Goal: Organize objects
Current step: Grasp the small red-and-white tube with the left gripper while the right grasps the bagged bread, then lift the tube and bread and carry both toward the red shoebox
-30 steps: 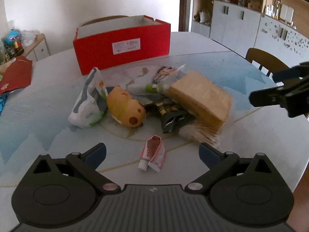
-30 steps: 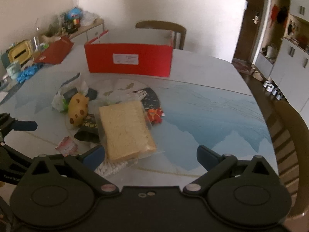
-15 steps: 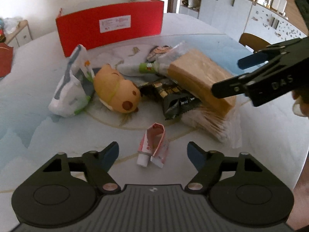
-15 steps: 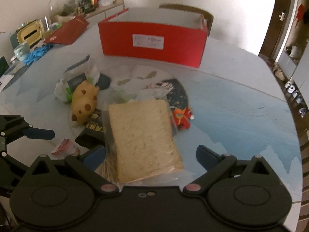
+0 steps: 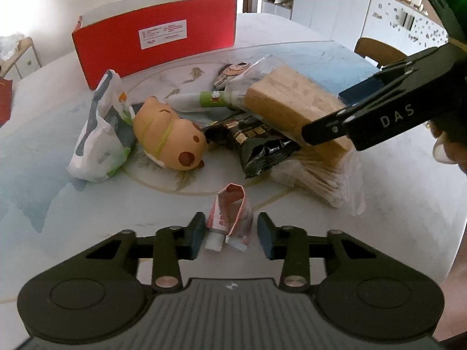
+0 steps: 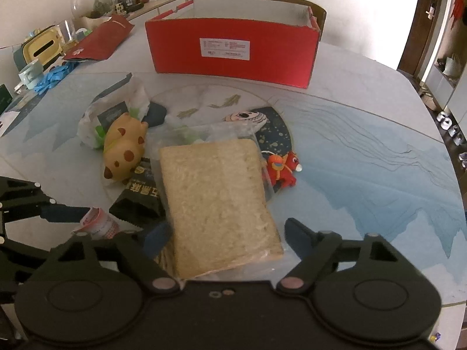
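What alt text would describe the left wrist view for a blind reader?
The left gripper, open, straddles a folded pink tube on the table. Behind lie a capybara toy, a black snack packet and bagged bread before a red box; the right gripper reaches over the bread.

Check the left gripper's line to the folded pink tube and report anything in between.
Nothing visible blocks it. The left gripper has its jaws open on either side of the folded pink tube, which lies alone on the table, apart from the black snack packet.
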Available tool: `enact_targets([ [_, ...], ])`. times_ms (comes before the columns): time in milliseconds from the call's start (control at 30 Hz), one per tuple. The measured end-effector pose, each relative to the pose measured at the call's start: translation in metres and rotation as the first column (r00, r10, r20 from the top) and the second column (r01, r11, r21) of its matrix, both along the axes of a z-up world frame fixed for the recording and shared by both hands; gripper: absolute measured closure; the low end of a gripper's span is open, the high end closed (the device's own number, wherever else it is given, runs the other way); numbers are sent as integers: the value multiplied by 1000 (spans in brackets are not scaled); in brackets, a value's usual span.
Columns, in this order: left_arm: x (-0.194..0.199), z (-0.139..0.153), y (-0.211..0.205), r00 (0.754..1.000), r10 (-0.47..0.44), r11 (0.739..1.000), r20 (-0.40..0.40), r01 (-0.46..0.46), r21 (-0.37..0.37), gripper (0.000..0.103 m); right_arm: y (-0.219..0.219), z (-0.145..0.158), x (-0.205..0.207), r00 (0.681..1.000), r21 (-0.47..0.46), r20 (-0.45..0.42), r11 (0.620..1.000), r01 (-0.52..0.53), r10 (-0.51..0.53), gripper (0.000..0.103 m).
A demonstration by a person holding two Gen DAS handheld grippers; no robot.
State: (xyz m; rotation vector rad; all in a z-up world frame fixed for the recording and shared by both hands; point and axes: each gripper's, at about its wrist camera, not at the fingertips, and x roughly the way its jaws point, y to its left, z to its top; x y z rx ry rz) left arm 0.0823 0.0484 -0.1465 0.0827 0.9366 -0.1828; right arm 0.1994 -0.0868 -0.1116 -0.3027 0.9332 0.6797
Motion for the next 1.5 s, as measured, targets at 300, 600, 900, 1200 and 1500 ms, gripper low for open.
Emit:
enact_targets([
  [300,-2,2,3,1000,13,999,-1,-13,-35,72,-4,11,-9,999,24,18,999,45,-46,27],
  [600,-8,14,9,999,34,997,17,-33,-75,74,-13,27,-20,996,55,24,995,85,-87,29],
  [900,-10,21,13,998,53,992,21,-50,-117,75,-19,39,-34,994,79,25,991,109,-111,29],
  [1200,-12,48,16,995,64,984,72,-51,-170,75,-27,63,-41,988,120,51,983,139,-146,30],
  [1500,4,92,28,985,69,982,160,-40,-182,75,-24,97,-29,981,145,120,980,135,-153,30],
])
